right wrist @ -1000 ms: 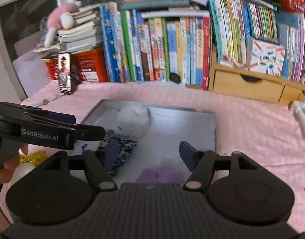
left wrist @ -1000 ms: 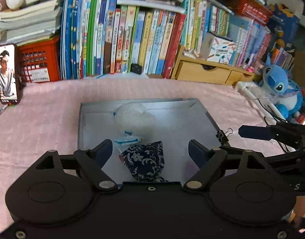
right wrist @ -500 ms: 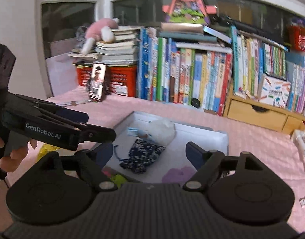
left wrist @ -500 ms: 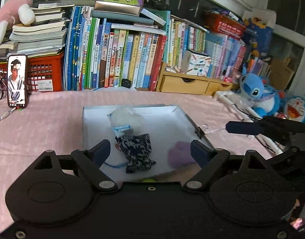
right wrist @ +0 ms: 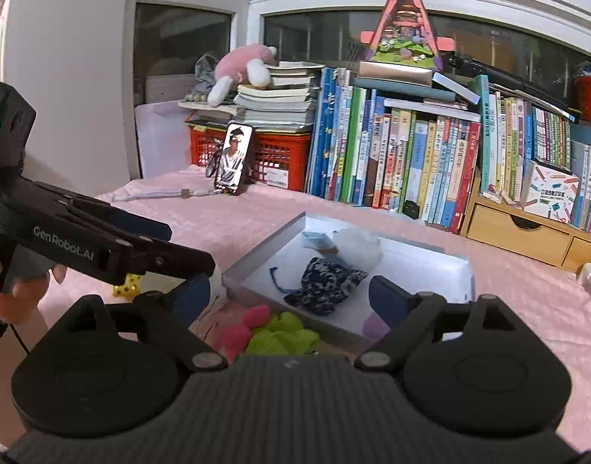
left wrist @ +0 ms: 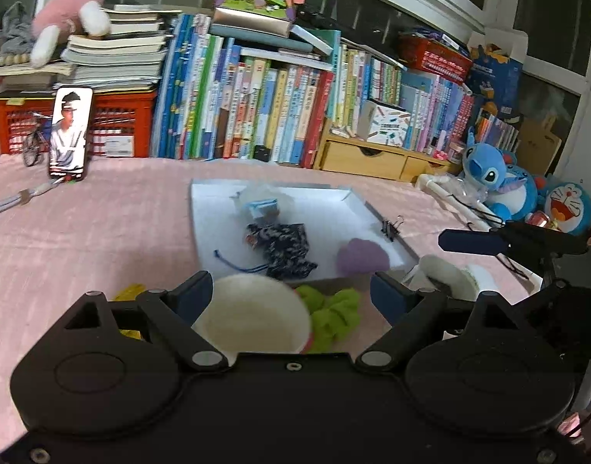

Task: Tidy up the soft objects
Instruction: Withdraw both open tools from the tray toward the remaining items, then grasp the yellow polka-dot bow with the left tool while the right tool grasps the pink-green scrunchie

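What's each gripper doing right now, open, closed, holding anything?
Left gripper: open, holding nothing; a white round soft item lies below, between its fingers.
Right gripper: open, holding nothing, above the green scrunchie.

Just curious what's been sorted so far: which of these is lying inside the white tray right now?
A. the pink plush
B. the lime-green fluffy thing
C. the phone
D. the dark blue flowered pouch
D: the pouch lies on the tray floor, while the green thing sits on the pink cloth outside its near edge.
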Tool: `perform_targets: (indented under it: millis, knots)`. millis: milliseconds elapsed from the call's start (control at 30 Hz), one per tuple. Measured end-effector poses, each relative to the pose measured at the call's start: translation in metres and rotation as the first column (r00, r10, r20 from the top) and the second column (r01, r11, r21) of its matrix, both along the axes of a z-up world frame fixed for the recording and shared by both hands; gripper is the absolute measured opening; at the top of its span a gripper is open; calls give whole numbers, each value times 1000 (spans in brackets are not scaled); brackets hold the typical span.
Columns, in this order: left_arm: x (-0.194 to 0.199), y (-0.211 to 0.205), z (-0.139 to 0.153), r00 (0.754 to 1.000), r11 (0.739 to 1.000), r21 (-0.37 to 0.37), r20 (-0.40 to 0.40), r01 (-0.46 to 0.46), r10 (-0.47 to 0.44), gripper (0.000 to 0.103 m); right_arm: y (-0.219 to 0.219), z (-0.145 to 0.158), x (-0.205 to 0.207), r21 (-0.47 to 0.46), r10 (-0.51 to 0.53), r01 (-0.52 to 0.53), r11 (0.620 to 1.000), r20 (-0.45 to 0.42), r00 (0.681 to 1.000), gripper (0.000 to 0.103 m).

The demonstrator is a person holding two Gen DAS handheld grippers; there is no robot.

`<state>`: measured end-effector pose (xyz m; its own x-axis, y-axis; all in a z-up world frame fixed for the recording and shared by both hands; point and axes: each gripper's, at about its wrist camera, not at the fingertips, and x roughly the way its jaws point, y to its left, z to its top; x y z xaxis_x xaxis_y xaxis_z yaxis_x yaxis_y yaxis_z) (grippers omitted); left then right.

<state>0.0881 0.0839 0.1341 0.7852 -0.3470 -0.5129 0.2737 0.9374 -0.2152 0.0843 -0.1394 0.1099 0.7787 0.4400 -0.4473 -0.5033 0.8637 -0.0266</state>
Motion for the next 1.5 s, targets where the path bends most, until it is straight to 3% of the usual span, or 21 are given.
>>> perform_targets:
  millis: [433,833,1267,1500]
  knots:
    - [-42,41,-21,986,981,117,81,-154,145,90,24,-26,-8,-108,38,-40,993,-22,999,95]
    - [-17,67,-65,961,940,202,29,-274,274,90,43,-50,-1,-240,43,-46,970,-18,999,95]
    - [9,75,-93,953,936,190,-12,-296,304,89,70,-72,13,-373,72,-66,926,2,997,95]
    - [16,76,-99,953,937,182,-11,-297,304,84,77,-81,20,-392,71,-66,917,-2,997,95]
